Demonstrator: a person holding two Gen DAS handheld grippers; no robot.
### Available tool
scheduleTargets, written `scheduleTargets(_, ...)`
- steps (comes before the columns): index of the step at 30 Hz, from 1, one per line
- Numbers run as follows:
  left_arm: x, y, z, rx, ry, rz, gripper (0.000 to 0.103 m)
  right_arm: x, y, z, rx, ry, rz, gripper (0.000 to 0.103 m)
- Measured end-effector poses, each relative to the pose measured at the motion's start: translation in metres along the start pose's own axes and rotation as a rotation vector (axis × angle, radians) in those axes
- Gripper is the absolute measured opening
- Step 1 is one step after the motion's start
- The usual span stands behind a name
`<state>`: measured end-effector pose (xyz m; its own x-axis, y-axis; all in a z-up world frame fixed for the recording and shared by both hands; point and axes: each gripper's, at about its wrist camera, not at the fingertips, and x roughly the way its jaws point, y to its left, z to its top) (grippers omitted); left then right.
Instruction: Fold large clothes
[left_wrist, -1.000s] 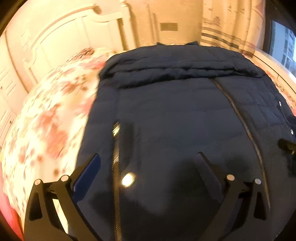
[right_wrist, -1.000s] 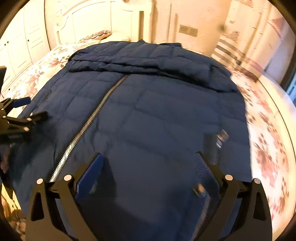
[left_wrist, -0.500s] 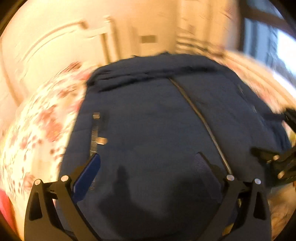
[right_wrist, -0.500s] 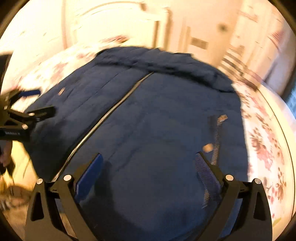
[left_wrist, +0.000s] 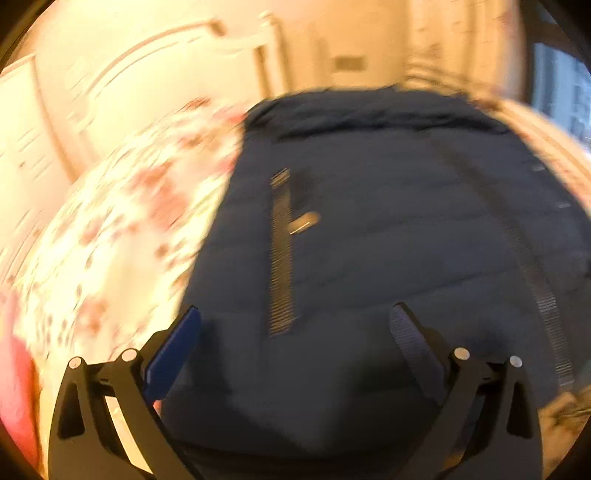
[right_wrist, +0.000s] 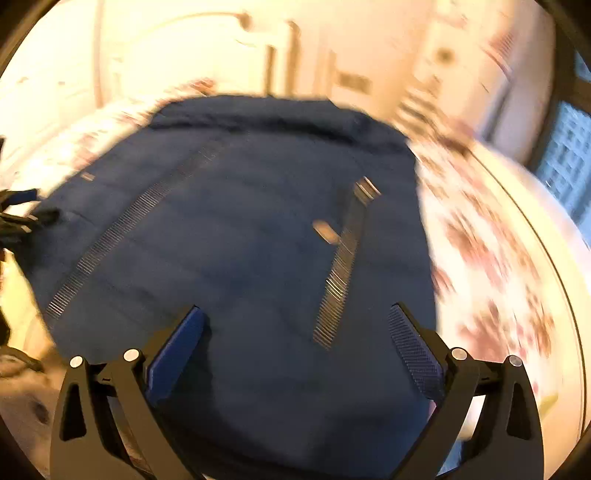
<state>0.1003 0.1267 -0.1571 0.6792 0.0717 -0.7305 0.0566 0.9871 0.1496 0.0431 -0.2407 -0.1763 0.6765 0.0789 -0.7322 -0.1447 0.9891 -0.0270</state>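
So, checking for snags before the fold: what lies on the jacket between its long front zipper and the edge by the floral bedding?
In the right wrist view, a short pocket zipper with a metal pull lies on the navy jacket, between the front zipper and the floral bedding.

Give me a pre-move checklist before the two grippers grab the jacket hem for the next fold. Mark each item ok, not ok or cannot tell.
1. Left gripper open and holding nothing: ok.
2. Right gripper open and holding nothing: ok.
3. Jacket spread flat on the bed, front up: ok.
4. Main zipper closed along its length: cannot tell, the pictures are blurred by motion.
5. Near hem between the fingers of each gripper: cannot tell, the hem lies low in both views, partly behind the gripper frames.
6. Pocket zipper lying flat, clear of the left gripper's fingers: ok.
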Motion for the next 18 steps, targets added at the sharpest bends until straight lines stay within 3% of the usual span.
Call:
scheduleTargets(2, 0.005, 0.015, -0.008, -0.058, -0.009, -0.079, 0.101, -0.001, -0.007, -0.009, 0.047, -0.04, 0.042, 0.098)
scheduleTargets(7, 0.003, 0.006, -0.007, -0.021, -0.015, -0.024, 0.101, -0.006, 0.003, 0.002, 0.031, 0.01, -0.026, 0.097)
scheduleTargets(11, 0.002, 0.01, -0.011, -0.042, -0.018, -0.05, 0.101, -0.023, 0.02, 0.004, -0.023, -0.084, -0.011, 0.097)
scheduleTargets(14, 0.004, 0.009, -0.01, -0.038, -0.021, -0.042, 0.101, -0.001, 0.028, -0.004, -0.057, -0.022, -0.003, 0.098)
scheduleTargets(16, 0.004, 0.01, -0.011, -0.04, -0.024, -0.045, 0.101, 0.001, 0.019, -0.005, 0.001, -0.021, 0.041, 0.099)
scheduleTargets(18, 0.005, 0.012, -0.011, -0.039, -0.027, -0.05, 0.101, -0.001, 0.02, 0.0, -0.001, 0.006, 0.029, 0.098)
